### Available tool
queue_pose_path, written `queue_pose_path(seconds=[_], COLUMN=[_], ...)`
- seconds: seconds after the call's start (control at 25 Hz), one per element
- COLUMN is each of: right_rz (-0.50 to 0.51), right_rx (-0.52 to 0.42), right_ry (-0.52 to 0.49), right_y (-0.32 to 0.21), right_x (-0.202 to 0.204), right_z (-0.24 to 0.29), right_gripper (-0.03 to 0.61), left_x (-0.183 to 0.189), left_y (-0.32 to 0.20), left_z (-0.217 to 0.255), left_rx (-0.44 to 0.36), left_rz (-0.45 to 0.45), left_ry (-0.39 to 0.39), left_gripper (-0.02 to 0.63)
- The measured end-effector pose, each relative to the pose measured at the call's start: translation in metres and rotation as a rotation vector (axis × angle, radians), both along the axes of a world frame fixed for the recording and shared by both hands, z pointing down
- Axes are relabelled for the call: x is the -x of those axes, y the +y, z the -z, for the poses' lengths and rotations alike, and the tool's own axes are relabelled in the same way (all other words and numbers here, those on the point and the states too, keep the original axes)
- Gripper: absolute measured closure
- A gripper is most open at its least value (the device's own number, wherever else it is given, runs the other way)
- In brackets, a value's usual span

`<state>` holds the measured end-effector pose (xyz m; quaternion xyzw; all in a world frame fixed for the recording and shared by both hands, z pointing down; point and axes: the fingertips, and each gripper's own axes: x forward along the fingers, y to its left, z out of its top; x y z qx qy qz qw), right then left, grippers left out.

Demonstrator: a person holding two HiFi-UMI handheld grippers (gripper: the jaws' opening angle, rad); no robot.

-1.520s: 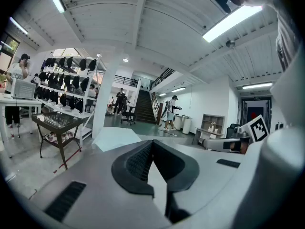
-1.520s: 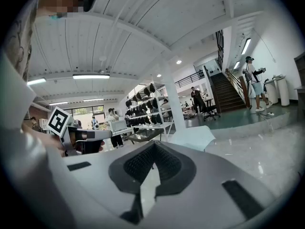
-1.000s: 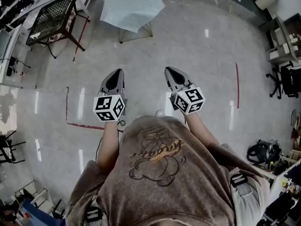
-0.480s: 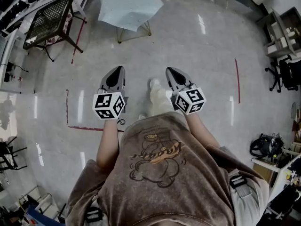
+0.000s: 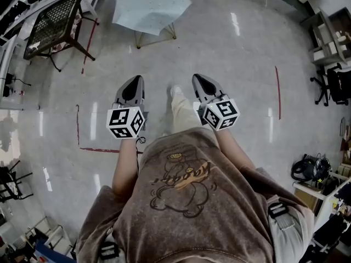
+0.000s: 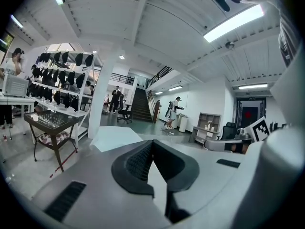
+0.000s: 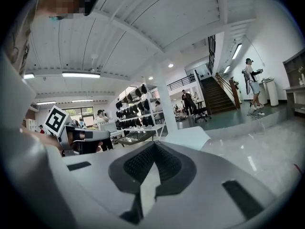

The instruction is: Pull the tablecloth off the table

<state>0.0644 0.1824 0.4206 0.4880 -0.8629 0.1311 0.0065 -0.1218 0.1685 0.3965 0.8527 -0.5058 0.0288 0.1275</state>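
Observation:
A pale blue tablecloth (image 5: 151, 7) covers a small table with thin metal legs at the top of the head view, well ahead of both grippers. My left gripper (image 5: 133, 81) and right gripper (image 5: 197, 80) are held side by side in front of the person's chest, both pointing toward the table, both shut with nothing between the jaws. In the left gripper view the tablecloth (image 6: 112, 140) shows just beyond the closed left gripper (image 6: 151, 142). In the right gripper view the cloth (image 7: 186, 137) lies past the closed right gripper (image 7: 153, 144).
A black mesh-top table (image 5: 57, 18) stands at the upper left beside the clothed table. Red tape lines (image 5: 78, 126) mark the glossy floor. Shelving (image 5: 329, 37) and an office chair (image 5: 332, 89) line the right side. The person's leg and shoe (image 5: 178, 100) reach forward between the grippers.
The person's leg has stepped forward between the grippers. The floor marks have slid toward the person and both grippers sit slightly higher in the view. Both stay shut.

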Motion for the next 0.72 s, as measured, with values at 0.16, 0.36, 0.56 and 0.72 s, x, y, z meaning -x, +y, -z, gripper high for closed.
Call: queue_pose_path(seconds=[0.16,0.36,0.56,0.72], right_rz=[0.008,0.022,0.035,0.055], right_rx=[0.003,0.001,0.009,0.011], right_ry=[-0.005,0.001,0.014,0.019], right_y=[-0.026,-0.070,-0.120,-0.167], right_x=[-0.001,0.002,-0.007,-0.013], right_z=[-0.004,-0.006,-0.001,0.003], right_gripper=[0.571,0.571,0.571,0.571], left_x=[-0.001,0.002,-0.006,-0.016], left_y=[-0.022,-0.061,-0.109,-0.151], left_z=[-0.005,-0.009,-0.003,0.001], left_rx=[0.008,0.008,0.012,0.018], left_rz=[0.010,0.025,0.034,0.038], left_ry=[0.000,0.003,0.016,0.020], left_gripper=[0.595,0.595,0.595,0.595])
